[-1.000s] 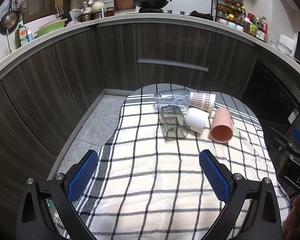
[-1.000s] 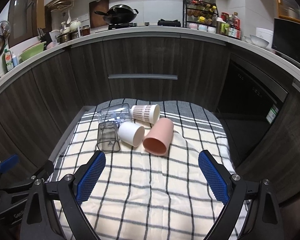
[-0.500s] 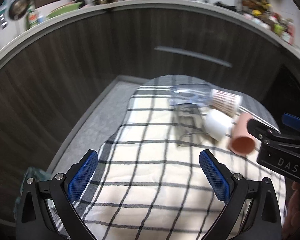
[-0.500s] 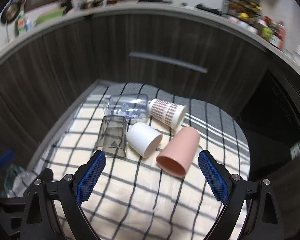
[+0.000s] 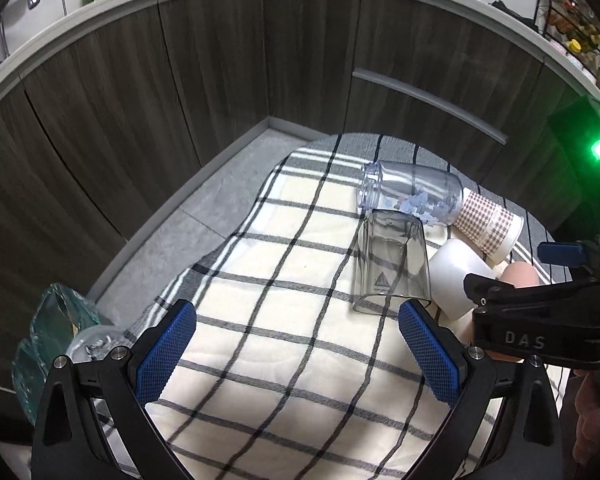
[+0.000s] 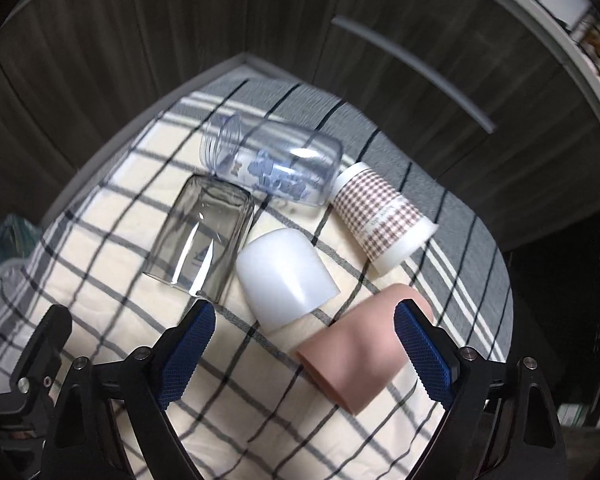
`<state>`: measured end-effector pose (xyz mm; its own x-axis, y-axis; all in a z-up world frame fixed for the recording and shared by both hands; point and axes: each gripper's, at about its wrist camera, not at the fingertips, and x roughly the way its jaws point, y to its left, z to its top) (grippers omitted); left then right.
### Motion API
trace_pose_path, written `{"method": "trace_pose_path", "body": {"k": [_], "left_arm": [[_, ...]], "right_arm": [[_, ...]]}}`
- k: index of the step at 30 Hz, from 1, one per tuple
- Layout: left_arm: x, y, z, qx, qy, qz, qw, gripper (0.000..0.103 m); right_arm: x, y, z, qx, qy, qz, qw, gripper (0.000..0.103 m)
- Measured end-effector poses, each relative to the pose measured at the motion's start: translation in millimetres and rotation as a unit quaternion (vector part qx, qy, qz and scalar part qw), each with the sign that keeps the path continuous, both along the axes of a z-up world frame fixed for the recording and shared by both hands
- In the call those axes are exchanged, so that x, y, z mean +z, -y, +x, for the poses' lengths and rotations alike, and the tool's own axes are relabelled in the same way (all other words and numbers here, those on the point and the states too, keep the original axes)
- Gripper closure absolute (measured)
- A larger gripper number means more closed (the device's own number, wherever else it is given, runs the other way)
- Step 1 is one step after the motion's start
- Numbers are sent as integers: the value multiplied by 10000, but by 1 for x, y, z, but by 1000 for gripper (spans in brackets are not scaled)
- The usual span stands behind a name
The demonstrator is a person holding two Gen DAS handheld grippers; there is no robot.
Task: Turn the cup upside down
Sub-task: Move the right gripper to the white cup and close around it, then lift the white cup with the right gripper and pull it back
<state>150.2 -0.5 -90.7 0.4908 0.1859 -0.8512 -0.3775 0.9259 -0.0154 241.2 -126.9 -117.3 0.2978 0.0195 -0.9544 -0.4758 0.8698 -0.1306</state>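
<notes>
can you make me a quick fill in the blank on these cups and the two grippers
1. All five cups lie on their ____ on the checked cloth.
2. The white cup lies between the smoky grey cup and the ____ cup.
3. The right gripper has its jaws ____.
4. The checked paper cup touches the ____ bottle-like cup.

Missing words: sides; pink; open; clear
</notes>
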Motion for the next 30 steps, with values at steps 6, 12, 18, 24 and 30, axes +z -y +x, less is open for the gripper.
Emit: {"method": "trace_pose_path", "body": {"k": [6,12,18,24,30], "left_arm": [[-16,2,9,133,-259,-141,9995,0],[-27,4,17,88,-398,-235,9989,0],[-32,-1,19,117,-457,-229,9986,0],[-21,-3,13,32,-331,-269,9991,0],[1,-5,-2,-217,-85,-219,9995,0]], "right_arm": [[-31,-14,17,400,-496,-416,9971,20],[-59,-24,31,662,-910,-725,9910,23],[-69,-22,38,563,-1068,-552,9911,30],[-52,-17,35,437,-954,-344,9939,32],[-18,-9,16,99,-716,-112,9973,34]]}}
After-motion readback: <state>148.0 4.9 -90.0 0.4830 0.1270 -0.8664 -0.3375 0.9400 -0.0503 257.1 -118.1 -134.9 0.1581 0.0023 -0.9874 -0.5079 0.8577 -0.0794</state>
